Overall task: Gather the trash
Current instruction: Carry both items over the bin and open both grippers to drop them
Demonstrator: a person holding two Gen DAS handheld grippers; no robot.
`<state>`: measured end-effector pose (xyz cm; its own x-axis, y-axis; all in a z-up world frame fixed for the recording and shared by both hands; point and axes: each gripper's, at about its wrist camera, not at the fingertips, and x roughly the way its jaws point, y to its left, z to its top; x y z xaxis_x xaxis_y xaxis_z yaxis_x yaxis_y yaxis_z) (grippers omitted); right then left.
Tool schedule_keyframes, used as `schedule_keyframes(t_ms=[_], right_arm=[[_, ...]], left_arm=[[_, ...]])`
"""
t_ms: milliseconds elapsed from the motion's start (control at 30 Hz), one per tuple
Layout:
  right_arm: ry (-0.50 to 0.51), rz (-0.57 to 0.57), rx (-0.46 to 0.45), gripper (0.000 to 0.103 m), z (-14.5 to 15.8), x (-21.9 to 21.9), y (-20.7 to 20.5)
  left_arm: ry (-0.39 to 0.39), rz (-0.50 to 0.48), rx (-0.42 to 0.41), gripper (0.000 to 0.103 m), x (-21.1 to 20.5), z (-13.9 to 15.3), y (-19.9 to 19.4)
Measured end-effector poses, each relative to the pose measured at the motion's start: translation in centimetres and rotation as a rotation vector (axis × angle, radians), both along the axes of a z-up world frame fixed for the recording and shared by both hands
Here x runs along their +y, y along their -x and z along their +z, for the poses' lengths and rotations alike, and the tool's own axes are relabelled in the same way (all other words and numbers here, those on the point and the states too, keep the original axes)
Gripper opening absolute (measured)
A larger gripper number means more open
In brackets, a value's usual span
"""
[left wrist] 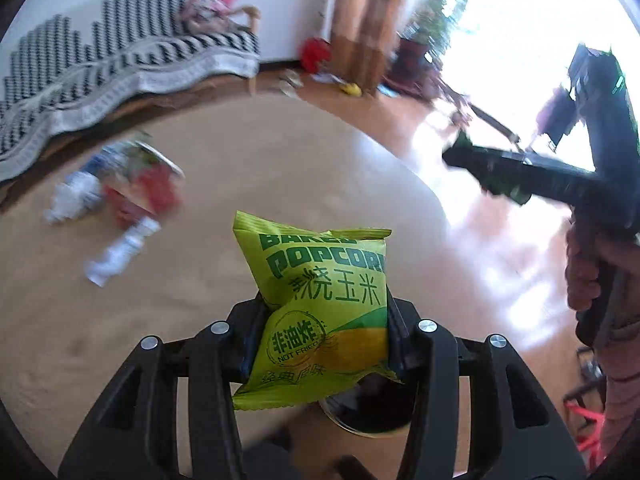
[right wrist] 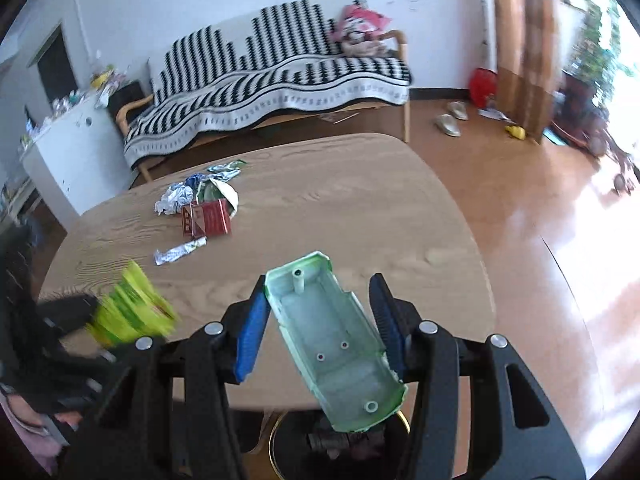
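Left wrist view: left gripper (left wrist: 322, 344) has its fingers closed on a yellow-green foil popcorn packet (left wrist: 320, 304), which stands upright between them over the near edge of the pale wooden oval worktop (left wrist: 260, 184). Below the packet, a round dark-lined bin with a gold rim (left wrist: 370, 412) shows partly. On the far left of the worktop, blurred: a heap of crumpled silver and white wrappers (left wrist: 76, 196), a red carton (left wrist: 148, 196), a long white wrapper (left wrist: 120, 250). At right, the right gripper (left wrist: 504, 178) in a person's hand (left wrist: 588, 276), dark and blurred; its fingers cannot be read here. Far behind, a sofa under a black-and-white zigzag throw (left wrist: 120, 60)

Right wrist view: right gripper (right wrist: 324, 320), blue-padded fingers (right wrist: 252, 332) set at middle width with a pale green, hollow moulded plastic shell (right wrist: 336, 344) between them, tilted, open side to the camera. Its edges lie against both pads; held. Its near end hangs over the bin, seen below the near worktop edge. Left gripper and popcorn packet at near left, blurred. Wrappers and red carton lie mid-worktop, left of centre. Wooden floor (right wrist: 520, 208) at right, sofa at far side
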<state>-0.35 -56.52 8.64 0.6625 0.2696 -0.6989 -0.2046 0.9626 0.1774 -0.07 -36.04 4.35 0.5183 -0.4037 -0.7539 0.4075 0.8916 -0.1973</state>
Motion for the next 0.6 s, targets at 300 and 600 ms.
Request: schedule_keyframes(t_ms=[300, 600], right_arm=[[-0.134, -0.097, 0.261, 0.05, -13.4, -5.0, 8.0], [-0.225, -0.15, 0.34, 0.05, -18.0, -7.1, 9.8]], left_arm=[[-0.043, -0.151, 0.32, 0.047, -9.2, -12.3, 4.4], [-0.131, -0.204, 0.353, 0.047, -11.2, -15.5, 4.8]])
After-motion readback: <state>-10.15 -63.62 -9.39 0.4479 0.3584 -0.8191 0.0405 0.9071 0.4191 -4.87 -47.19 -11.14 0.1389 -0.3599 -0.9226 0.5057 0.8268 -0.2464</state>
